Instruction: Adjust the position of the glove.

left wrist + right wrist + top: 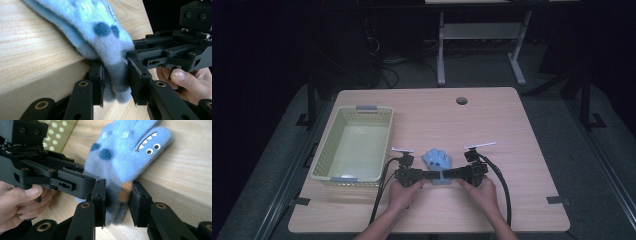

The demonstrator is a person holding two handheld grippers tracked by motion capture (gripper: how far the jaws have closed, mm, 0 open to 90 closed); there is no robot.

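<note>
Surface point(512, 200): pale wood-grain top with rounded corners and a round cable hole point(461, 100) near its far edge.

Basket point(323, 155): pale yellow-green plastic, rectangular, perforated walls, a grey tab on its far rim and another on its near rim. It stands on the left part of the surface, well apart from the glove. Its inside looks bare in the high view.

Glove point(438, 160): light blue fleece, small, lying flat near the middle of the surface, toward the near edge, fingers spread and pointing away from the person. Two dark blue round spots mark the palm area. One finger carries a cartoon face: two white eyes with black pupils and a curved mouth with white teeth. An orange patch sits near the greyer cuff, which reaches toward the person.

Left gripper point(115, 82): black, held in the person's left hand point(404, 192), lying low at the glove's cuff from the left. Its jaws stand narrowly apart with the cuff end between them; the fleece fills the gap and meets both pads.

Right gripper point(117, 200): black, held in the right hand point(479, 192), meeting the cuff from the right, just beside the left gripper. Its jaws bracket the cuff at the orange patch, the fabric pinched between the pads.
</note>
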